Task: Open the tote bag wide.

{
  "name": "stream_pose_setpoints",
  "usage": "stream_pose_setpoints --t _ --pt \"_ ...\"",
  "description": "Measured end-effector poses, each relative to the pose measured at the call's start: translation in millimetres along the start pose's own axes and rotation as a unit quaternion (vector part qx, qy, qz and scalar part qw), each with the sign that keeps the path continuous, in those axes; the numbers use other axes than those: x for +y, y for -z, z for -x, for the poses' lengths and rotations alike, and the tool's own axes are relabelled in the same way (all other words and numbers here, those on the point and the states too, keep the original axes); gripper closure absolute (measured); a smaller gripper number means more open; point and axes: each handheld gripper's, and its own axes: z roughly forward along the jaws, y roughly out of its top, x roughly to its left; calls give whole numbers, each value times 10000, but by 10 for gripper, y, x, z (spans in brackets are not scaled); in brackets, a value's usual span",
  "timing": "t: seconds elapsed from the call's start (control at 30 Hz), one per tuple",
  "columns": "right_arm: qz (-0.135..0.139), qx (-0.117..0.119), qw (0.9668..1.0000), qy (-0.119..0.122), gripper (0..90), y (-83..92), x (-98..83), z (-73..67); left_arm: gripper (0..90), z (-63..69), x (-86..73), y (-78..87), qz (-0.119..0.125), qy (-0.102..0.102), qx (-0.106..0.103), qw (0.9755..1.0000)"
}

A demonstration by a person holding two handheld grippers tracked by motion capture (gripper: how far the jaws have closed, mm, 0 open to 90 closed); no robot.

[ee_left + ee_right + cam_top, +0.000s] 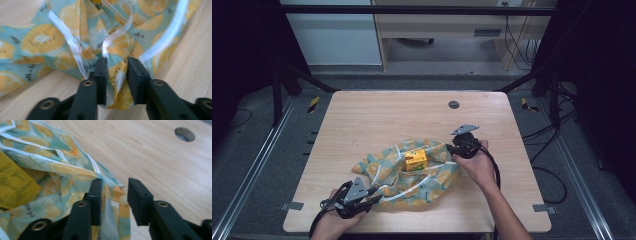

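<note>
Each hand-held gripper, left gripper (373,196) and right gripper (449,148), is black, carries a grey three-cornered plate on top, and trails a black cable. The jaws are flat-faced rectangular blocks on pivoted links with metal-ringed holes. Forearms appear bare; sleeves, if any, are indistinct.

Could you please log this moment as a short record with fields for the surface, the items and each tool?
surface: light wooden table with a round dark cable hole
cloth: crumpled teal fabric with orange citrus print and white edging, lying near the table's front
box: small yellow box, resting on the cloth
left tool: jaws apart, a fold of cloth between them
right tool: jaws apart, astride the cloth's edge
</note>
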Motion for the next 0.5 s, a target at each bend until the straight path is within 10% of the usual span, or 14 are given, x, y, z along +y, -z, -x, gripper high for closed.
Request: stream_pose_setpoints --t 0.5 --pt "722 124 9970 242 448 632 148 -222 480 45 99 251 639 169 238 9975"
